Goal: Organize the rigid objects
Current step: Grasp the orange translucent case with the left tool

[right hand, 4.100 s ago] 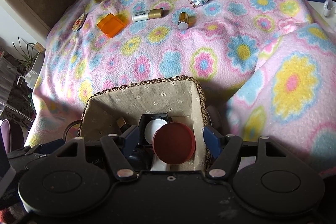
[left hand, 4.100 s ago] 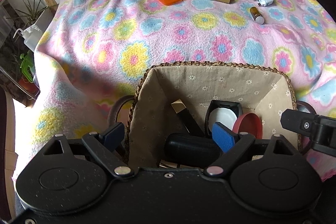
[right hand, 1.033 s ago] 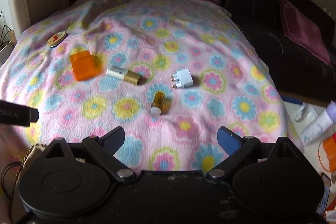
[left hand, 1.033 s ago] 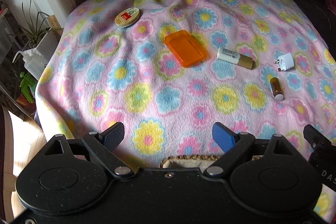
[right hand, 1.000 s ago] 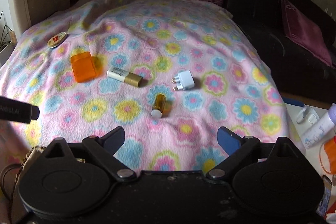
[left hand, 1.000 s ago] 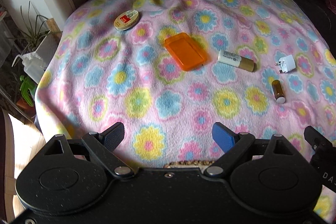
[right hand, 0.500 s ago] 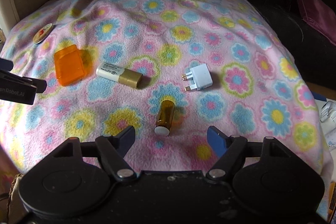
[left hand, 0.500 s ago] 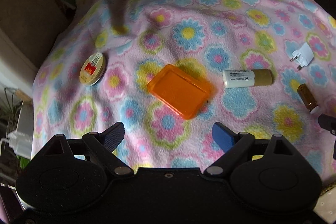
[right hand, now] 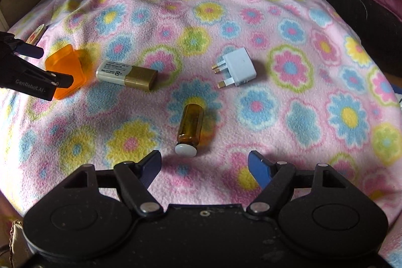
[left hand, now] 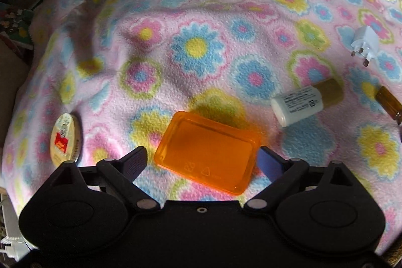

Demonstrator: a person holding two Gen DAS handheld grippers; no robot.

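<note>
Left wrist view shows me first the flowered blanket (left hand: 196,49), which fills almost the whole picture now, because both hands came down and forward from where they were 1 second ago. Next in size is the orange box (left hand: 207,153), lying flat between the fingers of my left gripper (left hand: 201,161); its jaws are opening wide and the pads do not yet touch the box. Half a second ago this box was farther ahead, so I judge the grasp is the next step. My right gripper (right hand: 204,161) has narrowed to a middle width, holds nothing, and the amber vial (right hand: 189,128) lies just in front of it, cap towards me. Smaller things wait on the blanket: the white and gold tube (right hand: 127,75), the white plug (right hand: 237,70), the round tin (left hand: 65,141).
</note>
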